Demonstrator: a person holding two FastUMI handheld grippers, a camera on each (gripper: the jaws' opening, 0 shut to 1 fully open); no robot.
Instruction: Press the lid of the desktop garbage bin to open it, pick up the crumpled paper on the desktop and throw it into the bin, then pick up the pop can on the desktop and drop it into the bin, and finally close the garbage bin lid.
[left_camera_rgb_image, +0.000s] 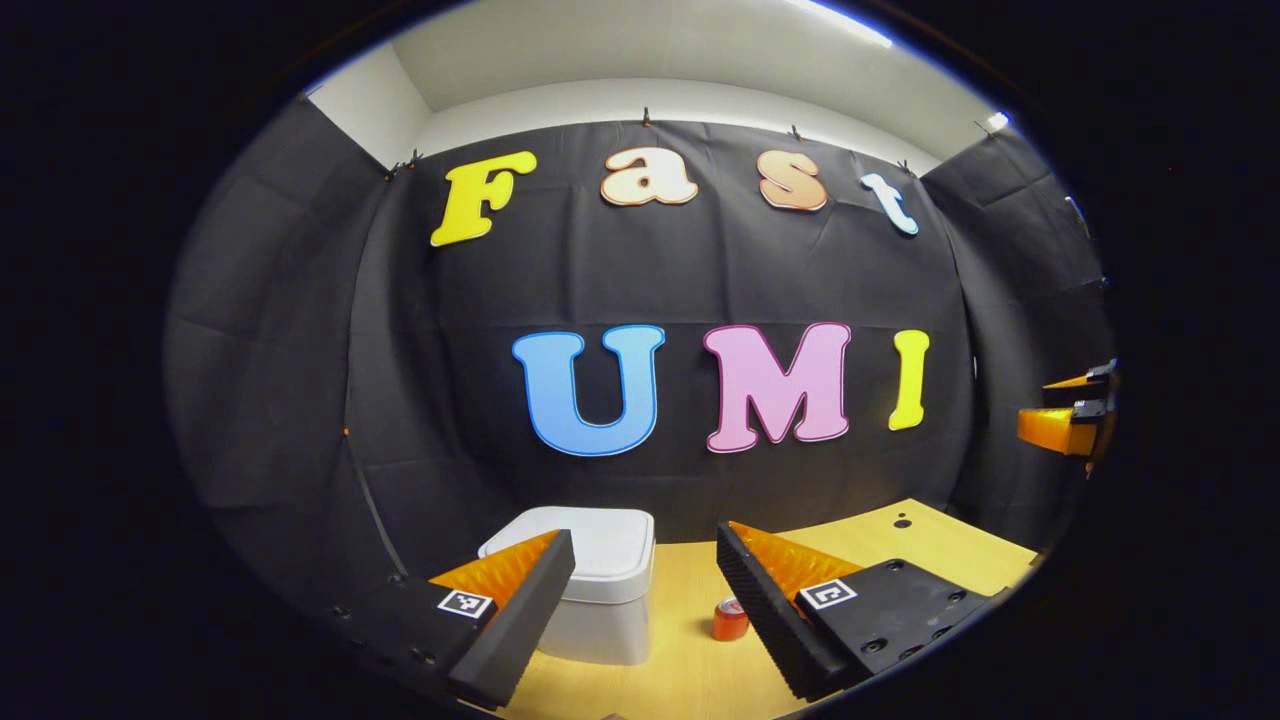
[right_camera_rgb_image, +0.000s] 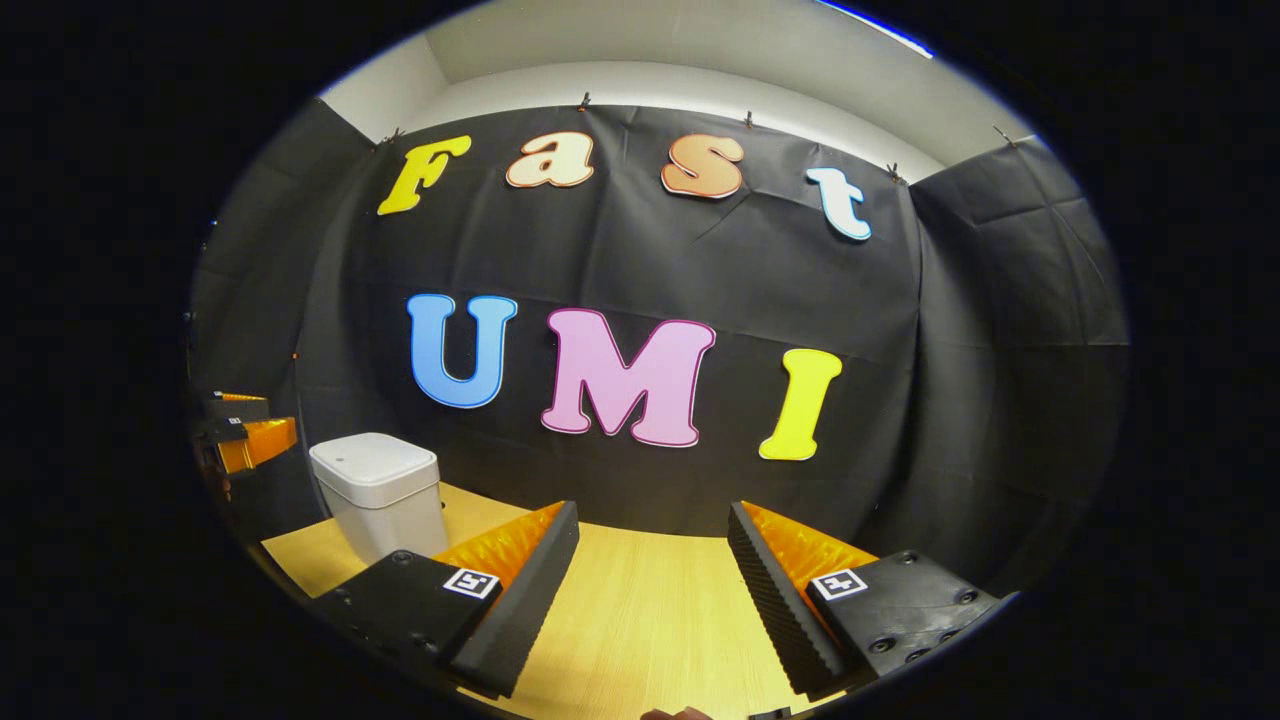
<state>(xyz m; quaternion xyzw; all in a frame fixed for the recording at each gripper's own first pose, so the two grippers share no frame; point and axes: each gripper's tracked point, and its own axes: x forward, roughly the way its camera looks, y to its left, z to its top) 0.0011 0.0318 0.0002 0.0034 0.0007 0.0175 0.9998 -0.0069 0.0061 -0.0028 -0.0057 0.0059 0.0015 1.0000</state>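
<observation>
A white desktop bin (left_camera_rgb_image: 590, 590) with its lid down stands on the wooden table, just beyond my left gripper's left finger. A red pop can (left_camera_rgb_image: 731, 620) stands to the right of the bin, partly hidden by the left gripper's right finger. My left gripper (left_camera_rgb_image: 648, 610) is open above the table with nothing between its fingers. In the right gripper view the same bin (right_camera_rgb_image: 380, 490) stands at the left, lid shut. My right gripper (right_camera_rgb_image: 655, 590) hangs open over bare table. Each gripper appears at the edge of the other's view: right gripper (left_camera_rgb_image: 1070, 415), left gripper (right_camera_rgb_image: 240, 430).
The wooden table (right_camera_rgb_image: 640, 620) runs back to the black cloth wall. A small dark hole (left_camera_rgb_image: 902, 522) marks the tabletop at the far right in the left gripper view.
</observation>
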